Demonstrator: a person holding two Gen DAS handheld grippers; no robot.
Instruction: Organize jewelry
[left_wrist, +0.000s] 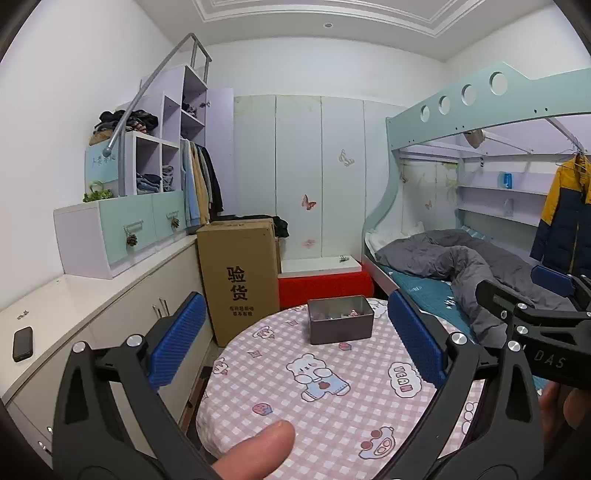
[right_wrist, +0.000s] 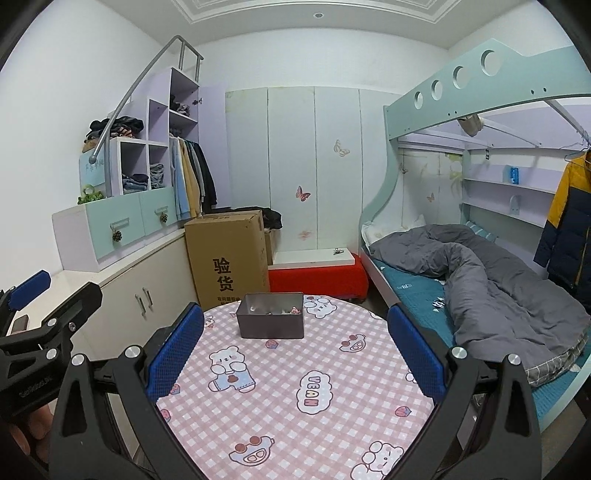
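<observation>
A grey open-topped jewelry box (left_wrist: 340, 320) stands at the far side of a round table with a pink checked cartoon cloth (left_wrist: 332, 417). Small pink and dark pieces lie inside it; I cannot make them out singly. The box also shows in the right wrist view (right_wrist: 270, 315) on the same table (right_wrist: 295, 406). My left gripper (left_wrist: 295, 339) is open and empty, held above the table short of the box. My right gripper (right_wrist: 295, 347) is open and empty too, also short of the box. Each gripper shows at the edge of the other's view.
A tall cardboard box (left_wrist: 240, 280) and a red bench (left_wrist: 325, 288) stand beyond the table. A bunk bed with a grey duvet (right_wrist: 491, 284) is on the right. A low cabinet (left_wrist: 92, 302) with a black phone (left_wrist: 22, 343) runs along the left wall.
</observation>
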